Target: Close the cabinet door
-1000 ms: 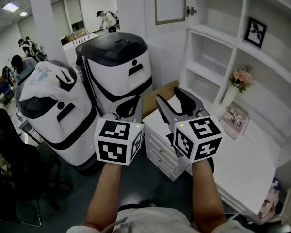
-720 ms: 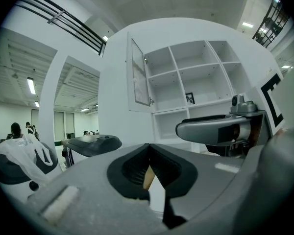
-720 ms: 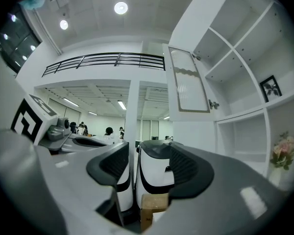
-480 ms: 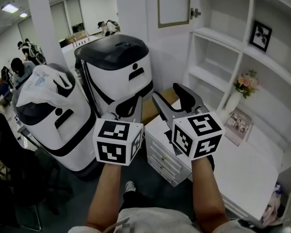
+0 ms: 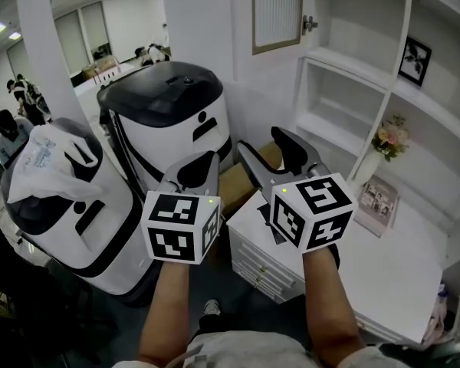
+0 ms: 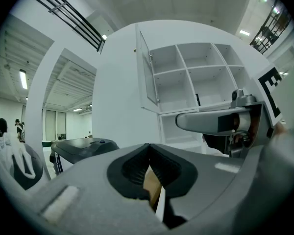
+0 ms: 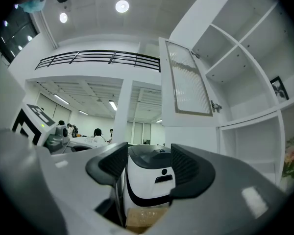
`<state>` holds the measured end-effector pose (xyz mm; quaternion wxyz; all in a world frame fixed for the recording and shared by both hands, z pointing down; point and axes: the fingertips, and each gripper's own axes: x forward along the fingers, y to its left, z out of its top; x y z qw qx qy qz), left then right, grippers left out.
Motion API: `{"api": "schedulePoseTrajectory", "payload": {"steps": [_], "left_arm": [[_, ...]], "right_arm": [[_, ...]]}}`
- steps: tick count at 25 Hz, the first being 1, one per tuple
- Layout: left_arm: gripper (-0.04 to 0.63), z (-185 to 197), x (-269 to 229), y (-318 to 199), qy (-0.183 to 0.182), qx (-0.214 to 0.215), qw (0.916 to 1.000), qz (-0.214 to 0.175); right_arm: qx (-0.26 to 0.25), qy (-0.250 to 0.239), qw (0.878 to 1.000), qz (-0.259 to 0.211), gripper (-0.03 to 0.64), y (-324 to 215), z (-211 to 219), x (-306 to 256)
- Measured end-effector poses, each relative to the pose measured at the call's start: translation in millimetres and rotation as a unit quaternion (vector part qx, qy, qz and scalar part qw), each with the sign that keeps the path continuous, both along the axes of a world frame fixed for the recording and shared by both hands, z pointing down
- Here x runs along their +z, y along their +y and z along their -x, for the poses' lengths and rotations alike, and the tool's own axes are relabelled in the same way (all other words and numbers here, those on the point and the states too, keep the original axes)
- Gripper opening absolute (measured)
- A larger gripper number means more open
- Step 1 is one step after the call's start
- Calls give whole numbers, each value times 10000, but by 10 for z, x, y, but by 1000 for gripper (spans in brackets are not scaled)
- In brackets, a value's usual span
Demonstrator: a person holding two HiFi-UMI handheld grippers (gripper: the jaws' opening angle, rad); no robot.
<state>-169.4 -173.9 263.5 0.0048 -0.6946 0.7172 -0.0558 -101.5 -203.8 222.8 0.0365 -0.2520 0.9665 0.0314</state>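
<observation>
My right gripper [image 5: 262, 150] has just been spreading its jaws, which are wide now with nothing between them, while the left gripper [image 5: 198, 169] is clenched empty. The cabinet door [image 5: 277, 14] stands swung open up ahead, untouched, and looms nearer than a second ago — I judge I'm approaching to push it.

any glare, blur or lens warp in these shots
Head view: sharp and evenly lit, but the shelves bend toward the edges. Left gripper view: heavy fisheye, black corners, and the cabinet door bows. Right gripper view: same fisheye, with the ceiling lamp blown out white.
</observation>
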Motion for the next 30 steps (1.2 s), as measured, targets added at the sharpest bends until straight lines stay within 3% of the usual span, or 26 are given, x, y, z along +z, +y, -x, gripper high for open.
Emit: {"api": "schedulePoseTrajectory", "payload": {"steps": [15,30], "left_arm": [[-2,591,-208,-804,-53,1063,9943,-57],[-2,595,-296,-1255,-11,2074,9781,-183]], "right_arm": [[1123,-158,9934,-182,262,-721,585,-427],[1990,-171,9788,-442,261,-1064,796,-798]]}}
